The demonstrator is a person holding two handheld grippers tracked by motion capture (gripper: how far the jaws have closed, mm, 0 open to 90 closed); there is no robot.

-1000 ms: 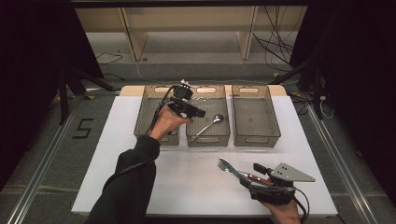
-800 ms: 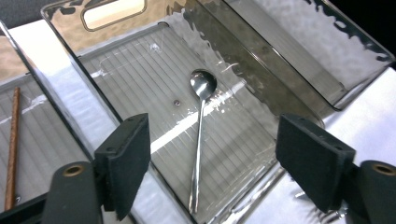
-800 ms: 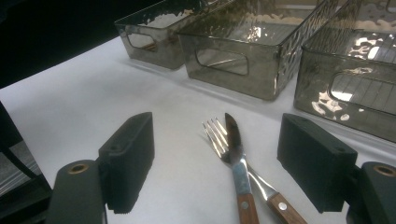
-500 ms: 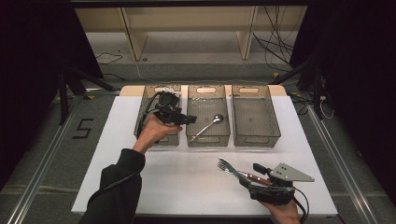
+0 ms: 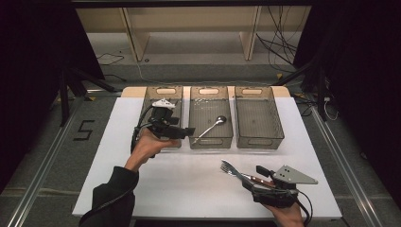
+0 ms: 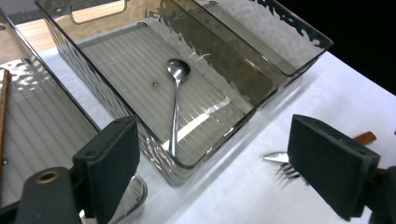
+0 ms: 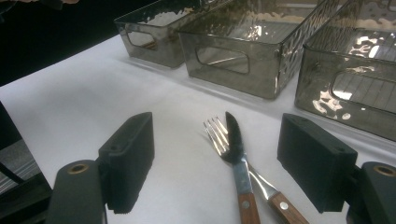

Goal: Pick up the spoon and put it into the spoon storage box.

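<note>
Glossy, rippled smoky plastic is seen on the bins (image 7: 233, 51); polished metal on the spoon (image 6: 176, 100); wood on the knife handle (image 7: 248, 210); a matt white tabletop (image 5: 189, 184).

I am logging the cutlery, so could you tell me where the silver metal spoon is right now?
In the high view, the silver metal spoon lies diagonally inside the middle smoky clear plastic bin.

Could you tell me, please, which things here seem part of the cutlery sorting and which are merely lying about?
Part of the job, likely:
- spoon lying in the middle bin
- fork and knife on the table before the open right gripper
- left bin, right bin
- open left gripper

Just lying about:
- cables on the floor
- shelf unit
</note>
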